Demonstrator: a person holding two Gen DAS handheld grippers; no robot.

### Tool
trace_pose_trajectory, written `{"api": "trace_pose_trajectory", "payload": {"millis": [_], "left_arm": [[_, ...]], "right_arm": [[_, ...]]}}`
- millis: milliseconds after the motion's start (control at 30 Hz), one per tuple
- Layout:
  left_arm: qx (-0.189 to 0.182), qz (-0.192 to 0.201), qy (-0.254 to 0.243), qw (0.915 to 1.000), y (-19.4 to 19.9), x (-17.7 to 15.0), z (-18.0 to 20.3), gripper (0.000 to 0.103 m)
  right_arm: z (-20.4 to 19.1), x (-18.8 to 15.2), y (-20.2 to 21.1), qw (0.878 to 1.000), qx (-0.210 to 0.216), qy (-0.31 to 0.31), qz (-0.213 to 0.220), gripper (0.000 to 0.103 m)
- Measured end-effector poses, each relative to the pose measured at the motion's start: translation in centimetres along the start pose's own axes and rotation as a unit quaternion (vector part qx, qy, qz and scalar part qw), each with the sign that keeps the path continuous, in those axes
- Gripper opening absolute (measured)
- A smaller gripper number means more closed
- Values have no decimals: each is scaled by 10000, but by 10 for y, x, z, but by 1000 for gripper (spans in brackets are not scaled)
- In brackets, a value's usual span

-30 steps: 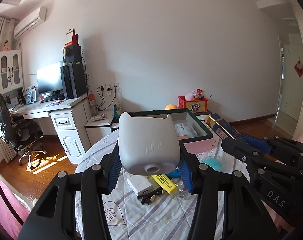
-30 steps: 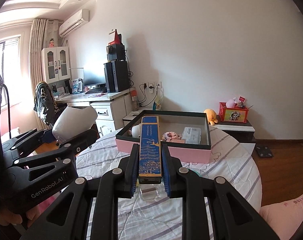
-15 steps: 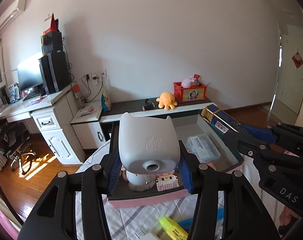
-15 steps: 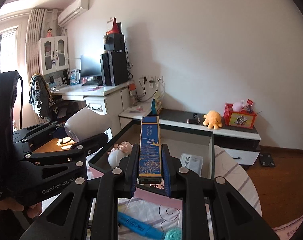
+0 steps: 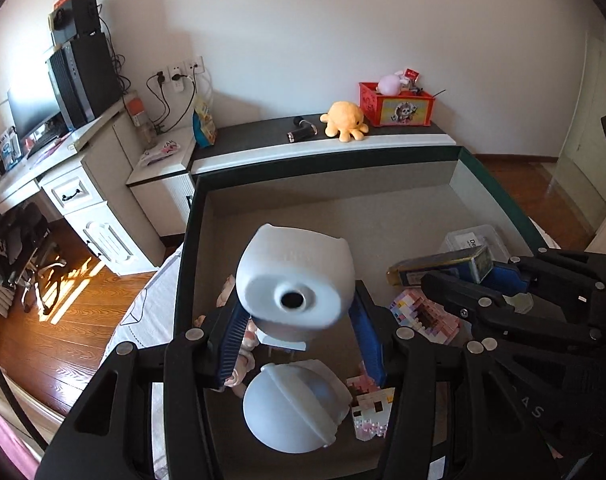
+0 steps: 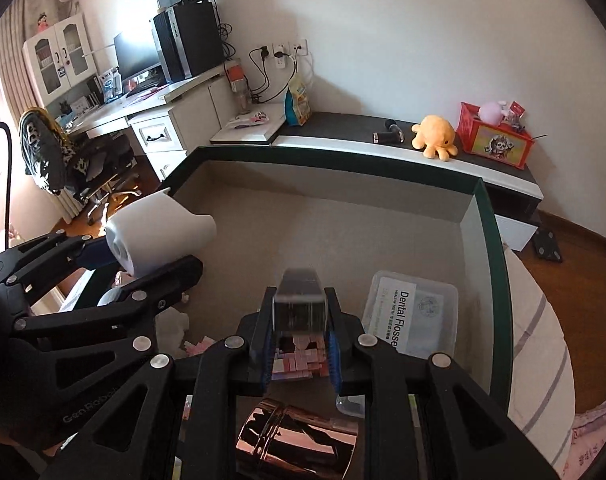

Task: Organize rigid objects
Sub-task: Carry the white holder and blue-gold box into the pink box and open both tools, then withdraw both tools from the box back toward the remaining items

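Left wrist view: your left gripper [image 5: 299,320] has its jaws clamped on a white cat-eared holder [image 5: 295,276], held above the open box [image 5: 383,164] with the dark green rim. Below it in the box sit a white dome piece [image 5: 295,412] and pink block figures [image 5: 427,316]. Right wrist view: your right gripper [image 6: 301,340] has its jaws closed tight on a long blue-and-gold carton [image 6: 301,304], held over the box floor just beside the dental flosser case [image 6: 415,316]. A copper tin [image 6: 299,440] lies under the gripper.
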State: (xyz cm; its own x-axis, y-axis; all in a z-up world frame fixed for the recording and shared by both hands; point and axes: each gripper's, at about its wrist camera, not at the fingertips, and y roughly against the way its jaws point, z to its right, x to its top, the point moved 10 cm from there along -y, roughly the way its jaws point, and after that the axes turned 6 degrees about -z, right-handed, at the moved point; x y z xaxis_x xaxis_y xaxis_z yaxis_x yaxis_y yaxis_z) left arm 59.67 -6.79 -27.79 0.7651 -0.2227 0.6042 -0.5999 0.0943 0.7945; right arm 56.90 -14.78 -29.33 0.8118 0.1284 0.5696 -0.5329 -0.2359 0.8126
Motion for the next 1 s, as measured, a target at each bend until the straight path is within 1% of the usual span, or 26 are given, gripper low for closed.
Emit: {"api": "trace_pose_trajectory", "payload": {"millis": [67,133,167,200,233,267,300,333,400,467,567,600,667,767,867,1000], "left_arm": [[40,59,16,10000,7,-1,0,57],[-10,227,76,9997,21,-2,-2,73],[1,319,148,9994,30,-3,-4,78],[21,422,246,9988,41,-5,-8,87],[-11,550,338,9979,53,-7,-12,91],[-75,700,415,9967,67,-10,-14,92],[-114,848,508,9950,82,-13,-17,97],[-73,981,595,9934,96,-17,-21,103],[87,1342,652,9888,129,-27,-24,103],[197,1633,597,9846,159,-39,-19,103],[447,1952,605,9779,200,-63,-14,103],[503,2038,652,9755,211,-68,-15,103],[508,2164,700,9725,233,-84,-12,103],[537,2358,730,9676,263,-109,-7,103],[702,2539,688,9622,290,-133,-1,103],[909,2786,625,9540,323,-156,5,103]], "right_arm": [[3,-2,2,9998,104,-133,52,23],[5,-6,9,9996,128,-241,56,26],[7,-6,14,9994,86,-299,120,30],[10,-6,21,9991,47,-350,232,40],[11,-9,34,9986,-11,-390,365,53],[11,-11,46,9979,-81,-415,497,60],[10,-13,58,9968,-145,-430,661,74],[9,-17,73,9953,-193,-435,846,82],[2,-26,103,9919,-160,-403,1193,84],[-8,-37,133,9879,-120,-371,1498,86],[-27,-54,176,9810,-262,-239,1909,87],[-32,-58,189,9787,-373,-173,2009,87],[-40,-73,213,9729,-593,-113,2231,87],[-52,-96,243,9681,-662,-132,2414,87],[-63,-121,268,9639,-781,-125,2542,87],[-72,-147,297,9585,-885,-126,2706,87]]}}
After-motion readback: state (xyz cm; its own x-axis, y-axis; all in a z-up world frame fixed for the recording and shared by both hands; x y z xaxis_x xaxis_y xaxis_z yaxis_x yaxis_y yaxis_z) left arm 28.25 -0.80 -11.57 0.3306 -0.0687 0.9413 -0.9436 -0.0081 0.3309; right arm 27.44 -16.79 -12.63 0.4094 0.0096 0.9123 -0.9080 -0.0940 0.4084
